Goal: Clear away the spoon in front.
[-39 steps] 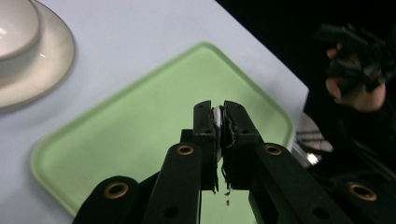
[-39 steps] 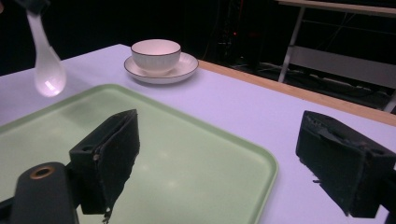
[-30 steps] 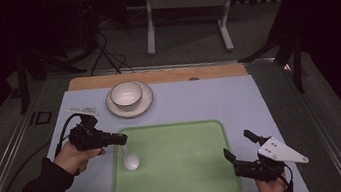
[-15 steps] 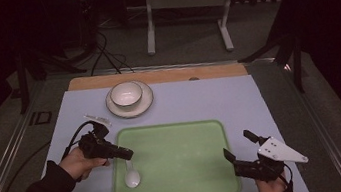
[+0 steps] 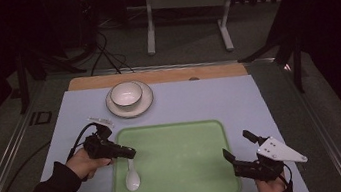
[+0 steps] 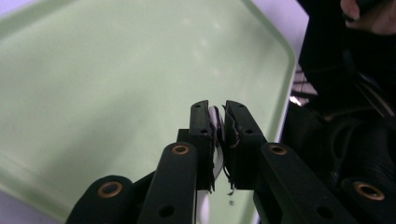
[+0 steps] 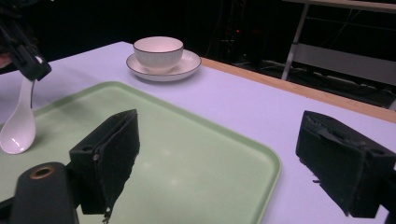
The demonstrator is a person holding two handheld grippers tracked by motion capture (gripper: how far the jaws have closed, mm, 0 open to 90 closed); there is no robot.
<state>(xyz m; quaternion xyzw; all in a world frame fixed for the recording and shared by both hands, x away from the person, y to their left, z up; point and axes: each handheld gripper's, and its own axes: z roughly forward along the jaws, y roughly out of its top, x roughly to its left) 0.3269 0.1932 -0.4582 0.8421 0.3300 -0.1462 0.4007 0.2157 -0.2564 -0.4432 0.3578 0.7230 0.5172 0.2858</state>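
A white spoon (image 5: 132, 176) is held by its handle in the left tool (image 5: 127, 153), whose jaws are clamped on it; the left gripper view shows the thin white handle (image 6: 215, 126) pinched between the two black pads. The jaws have just been easing slightly, yet the handle is seen pressed between them. The spoon's bowl rests on the green tray (image 5: 184, 175), close to the tray's left rim and toward the near edge of the tabletop, with the handle rising to the tool. In the right gripper view the spoon (image 7: 18, 126) is seen slanting up from the tray surface into the dark jaw tips of the left tool (image 7: 28, 63).

The right tool (image 5: 240, 154) is held over the near right corner of the tabletop — just off the tray's right rim — with its jaws wide apart and nothing between them.

Toward the far edge of the tabletop, left of centre, a white bowl (image 5: 126, 94) is set on a saucer (image 5: 145, 103), well apart from the spoon.
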